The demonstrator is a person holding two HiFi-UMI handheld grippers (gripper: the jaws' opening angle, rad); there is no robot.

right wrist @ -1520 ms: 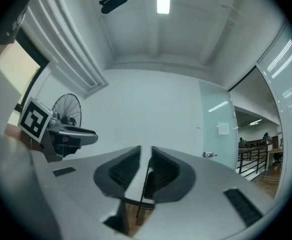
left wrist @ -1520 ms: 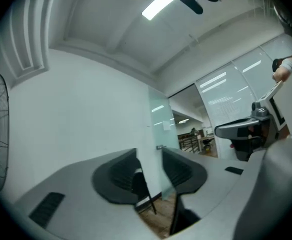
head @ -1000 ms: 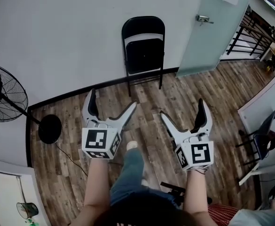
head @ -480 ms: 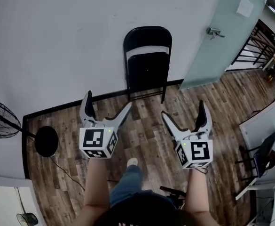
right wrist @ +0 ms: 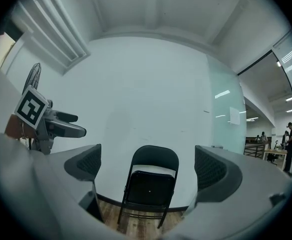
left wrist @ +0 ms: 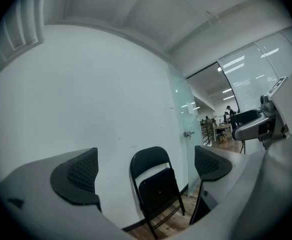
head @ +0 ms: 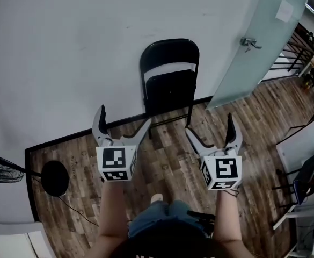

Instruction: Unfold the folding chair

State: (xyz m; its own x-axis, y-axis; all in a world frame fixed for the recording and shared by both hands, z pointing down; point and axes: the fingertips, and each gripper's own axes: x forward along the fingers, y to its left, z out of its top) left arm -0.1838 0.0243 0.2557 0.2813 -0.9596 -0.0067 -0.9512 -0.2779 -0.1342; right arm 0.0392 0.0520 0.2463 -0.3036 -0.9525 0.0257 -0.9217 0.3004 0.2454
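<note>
A black folding chair (head: pixel 169 82) stands folded flat against the white wall, its seat tipped up against the backrest. It also shows between the jaws in the left gripper view (left wrist: pixel 157 189) and the right gripper view (right wrist: pixel 149 186). My left gripper (head: pixel 123 124) is open, short of the chair and to its lower left. My right gripper (head: pixel 210 129) is open too, below the chair's right side. Neither touches the chair, and nothing is held.
A frosted glass door (head: pixel 253 42) with a handle is right of the chair. A standing fan's round base (head: pixel 55 177) and cable sit on the wood floor at left. Another black chair (head: pixel 307 173) stands at far right. The person's legs show below.
The view has moved closer to the chair, which sits lower and larger in the head view. Both grippers stayed open and rose slightly; the fan slid off to the left.
</note>
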